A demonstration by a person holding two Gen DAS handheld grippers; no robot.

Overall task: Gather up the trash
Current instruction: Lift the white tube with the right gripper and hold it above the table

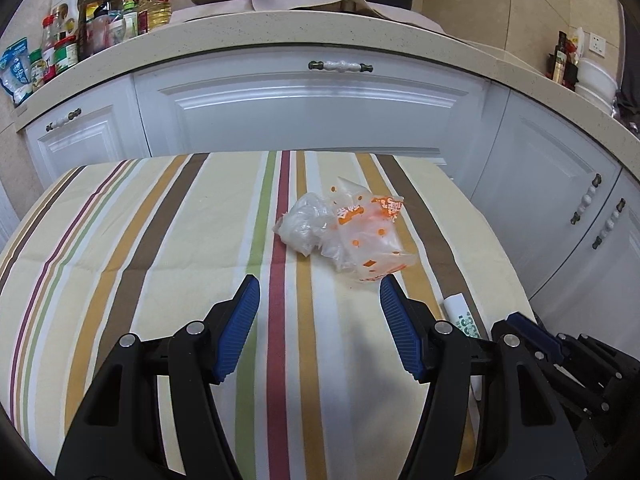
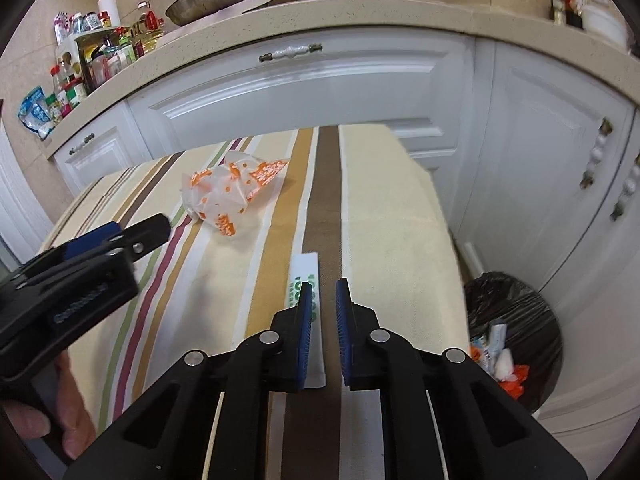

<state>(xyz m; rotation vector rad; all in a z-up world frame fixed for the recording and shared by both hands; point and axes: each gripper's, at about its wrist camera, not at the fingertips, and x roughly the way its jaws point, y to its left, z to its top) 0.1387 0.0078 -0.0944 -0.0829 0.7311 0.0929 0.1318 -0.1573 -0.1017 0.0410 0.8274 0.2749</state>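
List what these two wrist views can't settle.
- White paper sleeve with green print: right view, near end behind the right gripper; grip unclear.
- Black-lined trash bin: right view, near side cut off by the striped tablecloth's edge.
- Clear orange-printed plastic bag: print too crumpled to read.

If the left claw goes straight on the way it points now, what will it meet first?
Most likely the crumpled plastic bag with orange print, which lies just ahead of the open left claw, slightly toward its right finger. Depth is unclear, so it could touch the striped tablecloth in front of the bag first.
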